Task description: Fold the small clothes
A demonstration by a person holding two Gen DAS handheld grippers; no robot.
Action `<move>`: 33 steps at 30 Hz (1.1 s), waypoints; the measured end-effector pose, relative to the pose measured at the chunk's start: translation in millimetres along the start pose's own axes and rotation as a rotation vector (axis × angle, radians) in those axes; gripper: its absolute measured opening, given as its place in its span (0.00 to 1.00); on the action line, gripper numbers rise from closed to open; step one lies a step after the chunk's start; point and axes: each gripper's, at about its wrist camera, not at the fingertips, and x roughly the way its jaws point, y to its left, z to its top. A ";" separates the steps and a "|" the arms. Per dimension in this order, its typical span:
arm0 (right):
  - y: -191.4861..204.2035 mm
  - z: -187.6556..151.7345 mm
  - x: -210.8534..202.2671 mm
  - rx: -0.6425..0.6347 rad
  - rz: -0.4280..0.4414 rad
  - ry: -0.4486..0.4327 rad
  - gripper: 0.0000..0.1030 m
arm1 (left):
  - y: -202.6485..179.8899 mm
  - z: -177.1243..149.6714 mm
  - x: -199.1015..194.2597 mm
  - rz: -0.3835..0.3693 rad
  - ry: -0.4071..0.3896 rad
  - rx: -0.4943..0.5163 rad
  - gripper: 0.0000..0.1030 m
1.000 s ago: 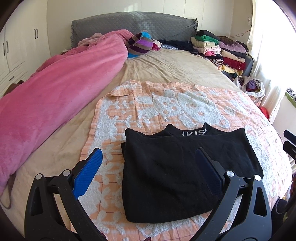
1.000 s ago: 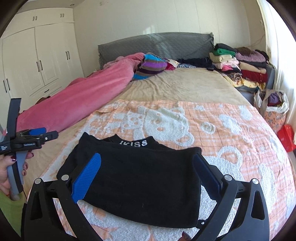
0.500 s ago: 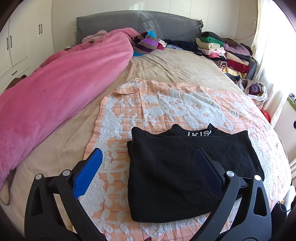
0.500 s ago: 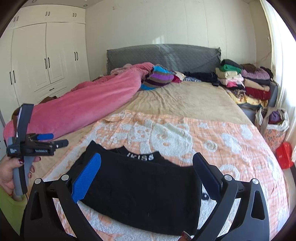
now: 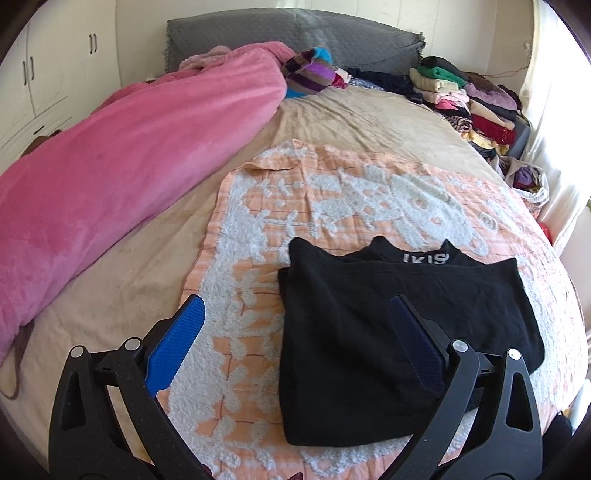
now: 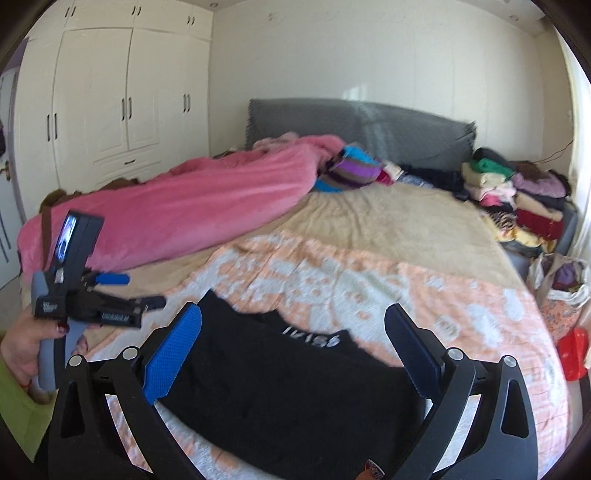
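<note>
A folded black garment is lying flat on an orange and white towel spread across a beige bed, near the foot end. White letters are showing on its waistband at the far edge. The left gripper is hovering above the towel with its jaws spread wide and nothing between them; its blue left finger is sitting over bare towel and its right finger is sitting over the garment. The right gripper is also hanging above the garment with its jaws wide apart and empty. In the right wrist view, a hand with dark painted nails is gripping the left gripper's handle at the left edge, clear of the cloth. A pink duvet is lying along the left side of the bed. A striped bundle is resting by the grey headboard, and stacked clothes are piled at the far right corner. White wardrobes are standing against the left wall.
</note>
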 end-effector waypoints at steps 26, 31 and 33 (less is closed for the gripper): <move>117.8 -115.9 105.1 -0.281 0.089 0.218 0.96 | 35.6 -2.1 92.7 -0.011 0.131 -0.110 0.91; 131.2 -126.1 116.5 -0.349 0.072 0.227 0.96 | 34.7 -2.0 101.7 -0.031 0.153 -0.115 0.91; 135.3 -129.5 120.6 -0.372 0.071 0.229 0.96 | 34.3 -2.7 105.0 -0.044 0.161 -0.119 0.91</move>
